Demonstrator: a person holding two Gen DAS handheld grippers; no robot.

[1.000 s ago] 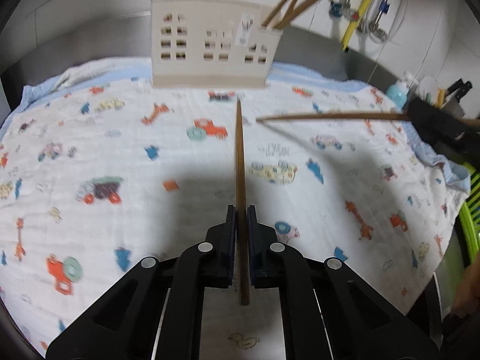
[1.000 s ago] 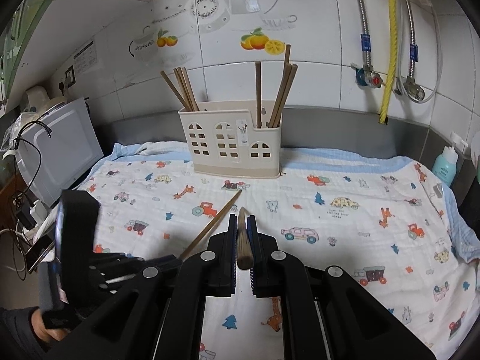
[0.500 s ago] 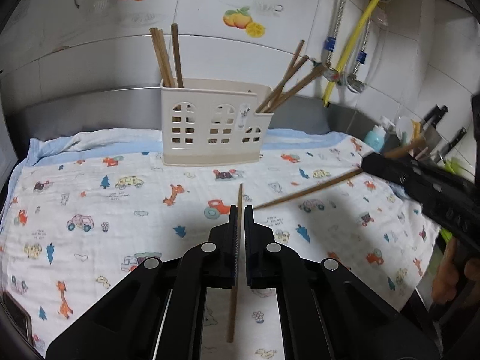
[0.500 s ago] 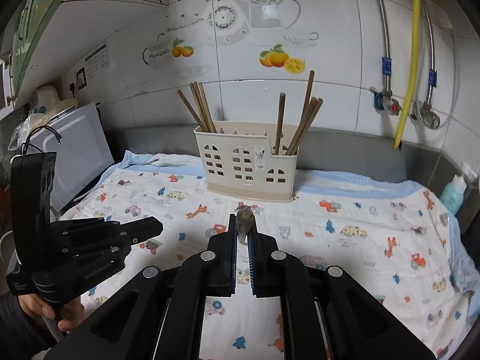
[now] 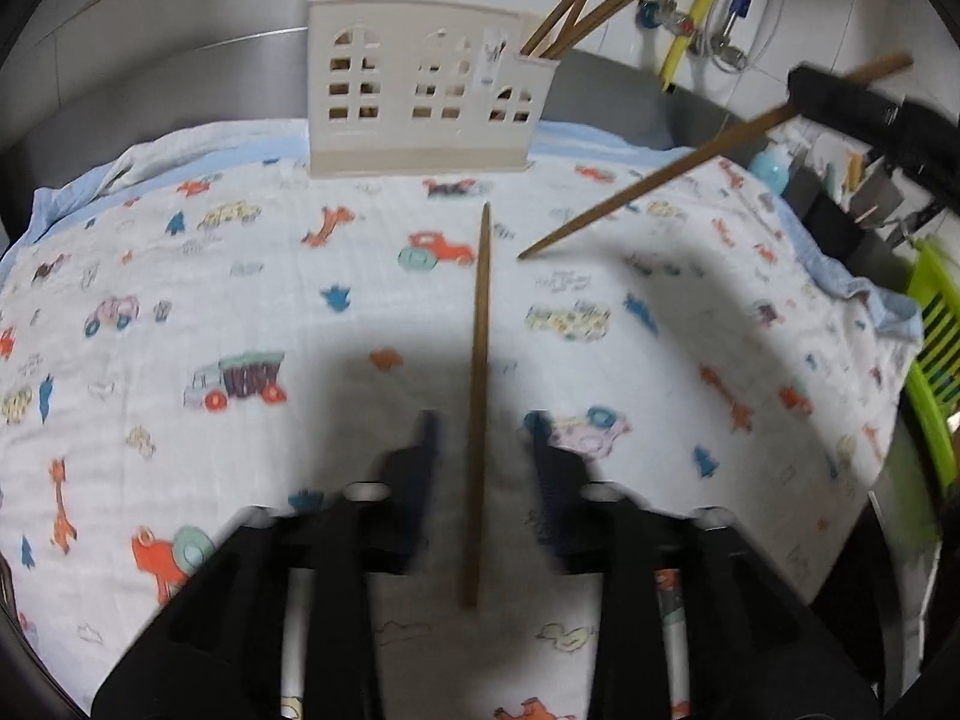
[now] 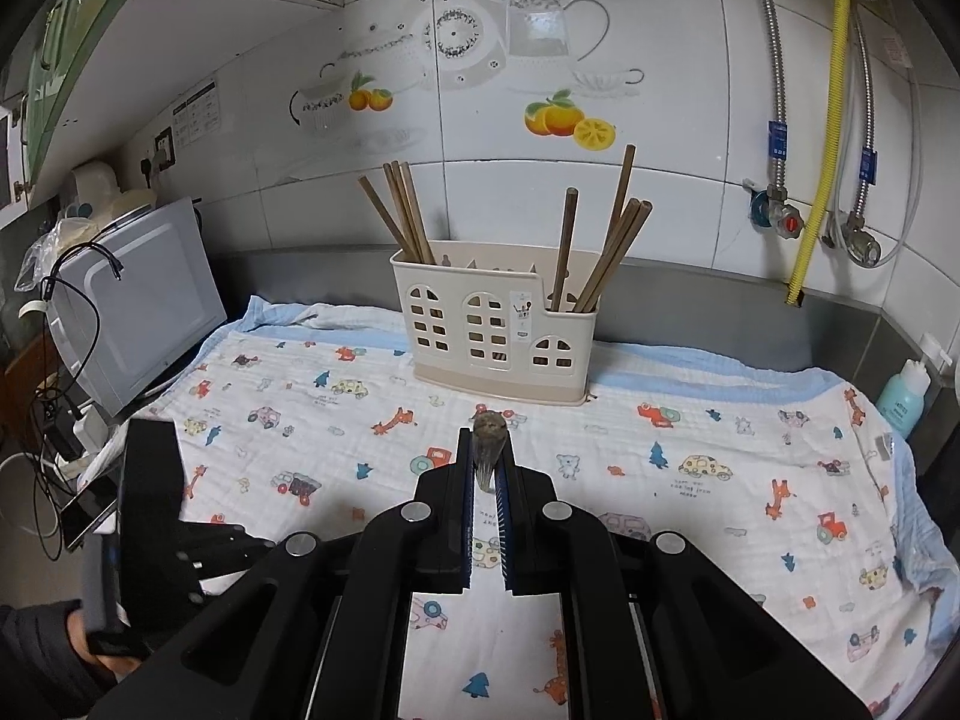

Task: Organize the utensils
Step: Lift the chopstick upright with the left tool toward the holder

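At lower centre of the left wrist view, the left gripper (image 5: 480, 420) points toward the cream utensil holder (image 5: 420, 90) at upper centre, jaws spread apart, a chopstick (image 5: 477, 390) lying loose between them on the printed cloth (image 5: 180, 300). At upper right, the right gripper (image 5: 870, 114) angles downward, clamped on a second chopstick (image 5: 660, 180) whose tip nears the cloth.

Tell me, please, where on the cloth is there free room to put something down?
The cloth is bare right of the right gripper, out to the blue bottle, and between the holder and the microwave. It is crowded around the loose chopstick at the left gripper.
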